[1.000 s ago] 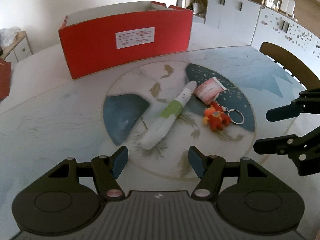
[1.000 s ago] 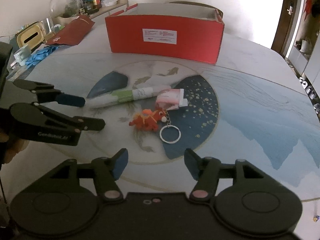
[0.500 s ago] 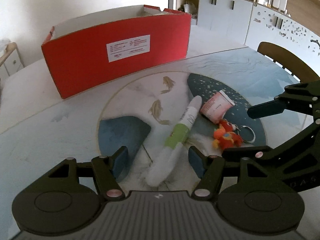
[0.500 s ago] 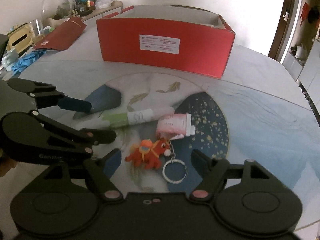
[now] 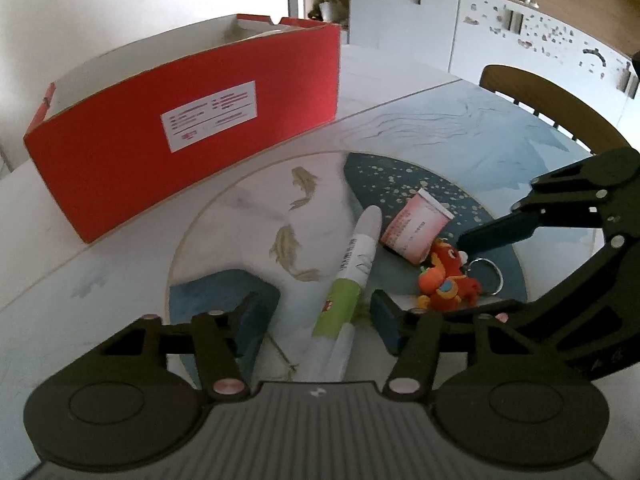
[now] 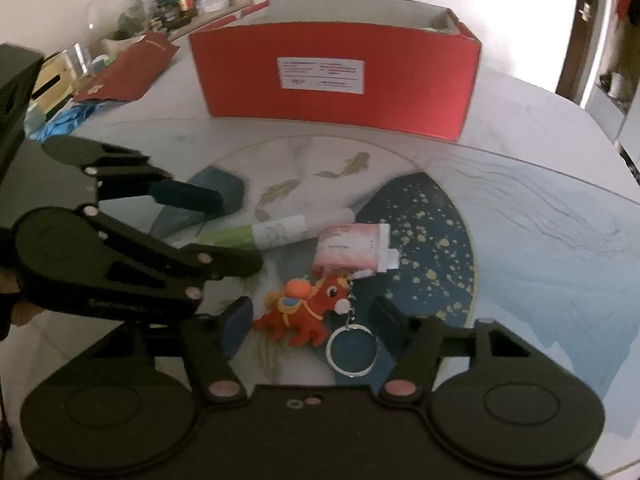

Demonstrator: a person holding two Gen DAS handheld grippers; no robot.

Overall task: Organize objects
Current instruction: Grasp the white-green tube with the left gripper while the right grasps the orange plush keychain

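A white tube [image 5: 352, 280] with a green band lies on the counter [image 5: 100, 264], its narrow cap end pointing toward the red box [image 5: 180, 128]. Small dark print runs along its white part but is too small to read. Just beside the cap end lies a squat pink tube [image 5: 414, 228] with rows of blurred red print, and touching that pink tube's near side is a red and orange plush keychain [image 6: 304, 308], whose metal ring [image 6: 351, 352] lies flat on the counter's dark blue painted patch.

The left gripper [image 5: 316, 316] straddles the tail of the white tube: its fingers [image 5: 256, 320] stand apart on either side, having just been closing, and no pad presses on the tube. The right gripper [image 6: 308, 316] frames the keychain the same way, its fingers having just been closing too, with gaps showing on both sides of the toy.

Behind the items stands the open red box, bearing a white label [image 6: 322, 74] with lines of red text that cannot be made out. In the right wrist view a flat red packet [image 6: 132, 68] lies left of the box.
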